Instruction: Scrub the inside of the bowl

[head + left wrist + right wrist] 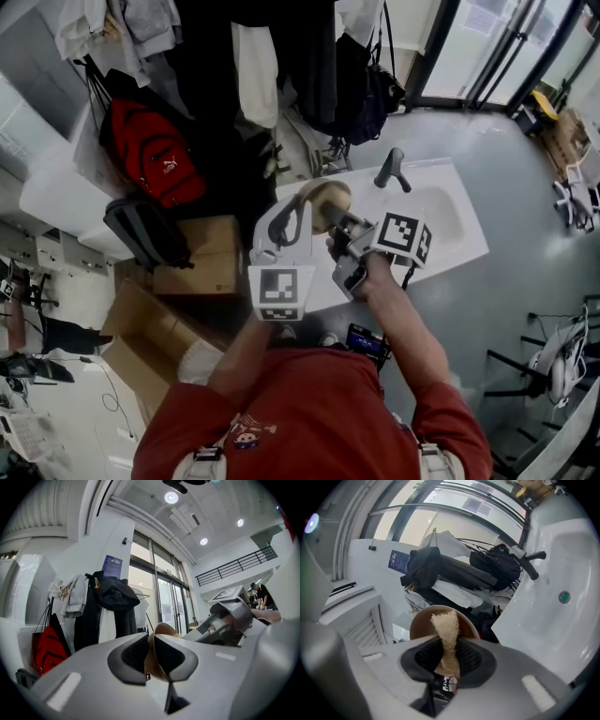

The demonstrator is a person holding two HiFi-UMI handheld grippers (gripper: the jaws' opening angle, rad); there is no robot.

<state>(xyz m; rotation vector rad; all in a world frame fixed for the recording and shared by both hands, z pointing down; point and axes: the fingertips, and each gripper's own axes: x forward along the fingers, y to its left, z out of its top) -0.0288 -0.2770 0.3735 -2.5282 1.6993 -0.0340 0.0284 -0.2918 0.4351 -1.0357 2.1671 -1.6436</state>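
A tan bowl (325, 201) is held up on its side over the white sink (448, 223). My left gripper (302, 216) is shut on the bowl's rim; in the left gripper view the rim (153, 654) sits pinched between both dark pads. My right gripper (339, 225) is shut on a strip of beige loofah scrubber (446, 632). The scrubber's tip points at the bowl's brown inside (423, 620), close in front of it. I cannot tell whether they touch. The right gripper (226, 619) shows just right of the bowl (162, 631) in the left gripper view.
A grey faucet lever (393, 170) stands at the sink's back edge, and the drain (564, 596) shows in the basin. Coats hang on a rack (281, 56) behind. A red backpack (150, 155) and cardboard boxes (199, 255) lie to the left.
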